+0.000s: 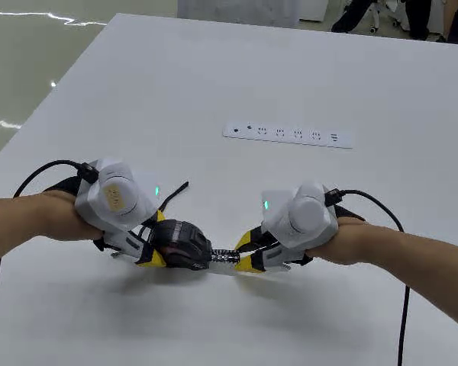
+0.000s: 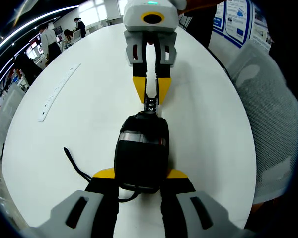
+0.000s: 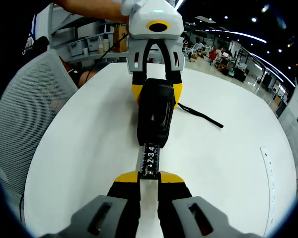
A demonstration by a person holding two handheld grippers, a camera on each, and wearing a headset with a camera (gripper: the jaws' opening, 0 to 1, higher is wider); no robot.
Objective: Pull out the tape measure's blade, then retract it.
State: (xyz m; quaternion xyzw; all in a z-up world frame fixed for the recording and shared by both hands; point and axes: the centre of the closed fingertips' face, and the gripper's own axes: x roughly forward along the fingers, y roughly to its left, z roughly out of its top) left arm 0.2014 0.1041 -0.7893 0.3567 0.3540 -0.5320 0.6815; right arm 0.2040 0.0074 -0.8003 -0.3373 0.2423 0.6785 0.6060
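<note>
A black tape measure (image 1: 182,244) lies on the white table (image 1: 237,84), and my left gripper (image 1: 157,238) is shut on its body. In the left gripper view the case (image 2: 141,153) sits between the yellow-tipped jaws of that gripper (image 2: 140,174). A short length of blade (image 3: 150,158) with printed numbers sticks out of the case (image 3: 156,111). My right gripper (image 3: 149,176) is shut on the blade's end, close to the case; in the head view the right gripper (image 1: 244,253) stands just right of the tape measure. The tape's black wrist strap (image 1: 174,194) trails behind on the table.
A white power strip (image 1: 288,135) lies flat further back on the table. Black cables run from both grippers over the near edge. A mesh office chair (image 2: 268,119) stands beside the table. Wide bare tabletop surrounds the grippers.
</note>
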